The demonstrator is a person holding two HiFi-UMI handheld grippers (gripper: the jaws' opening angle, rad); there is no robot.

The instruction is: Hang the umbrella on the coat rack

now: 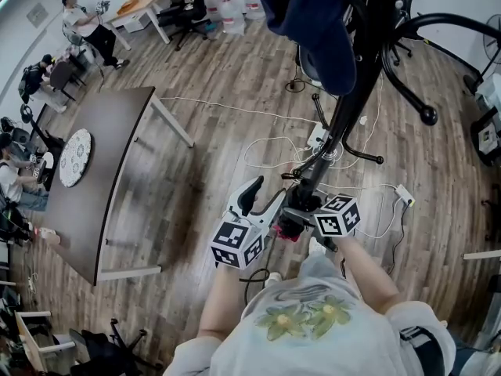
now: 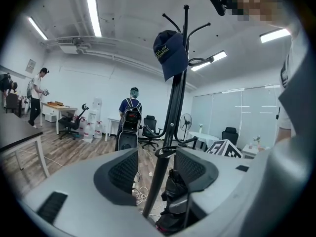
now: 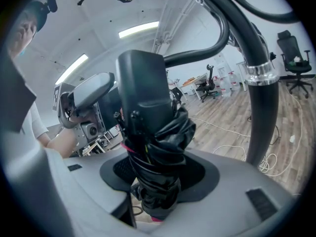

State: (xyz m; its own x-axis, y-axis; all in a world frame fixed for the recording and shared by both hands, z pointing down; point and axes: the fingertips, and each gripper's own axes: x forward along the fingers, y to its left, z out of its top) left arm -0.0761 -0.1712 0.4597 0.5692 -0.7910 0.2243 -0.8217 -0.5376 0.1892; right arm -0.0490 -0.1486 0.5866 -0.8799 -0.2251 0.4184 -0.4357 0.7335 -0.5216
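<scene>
**Umbrella clamped beside the coat rack, left claw open**

The right claw [image 3: 159, 184] is closed on the umbrella [image 3: 157, 147]. The umbrella is black and folded, and it stands upright between the pads with its handle end uppermost. In the head view the right claw [image 1: 304, 210] holds the umbrella [image 1: 290, 227] low down, just beside the black pole of the coat rack [image 1: 346, 104]. One curved arm of the coat rack [image 3: 257, 78] sweeps over and behind it. Whether the umbrella touches the rack cannot be told.

The left claw [image 2: 156, 168] has its jaws apart and grips nothing. The rack's pole [image 2: 174, 110] and the umbrella [image 2: 176, 199] show in the gap beyond the pads. In the head view the left claw [image 1: 264, 200] sits just left of the right one.

A navy cap [image 2: 170, 53] hangs on an upper hook of the rack. White cables [image 1: 275, 142] lie on the wooden floor [image 1: 205, 186] around the rack's base.
</scene>
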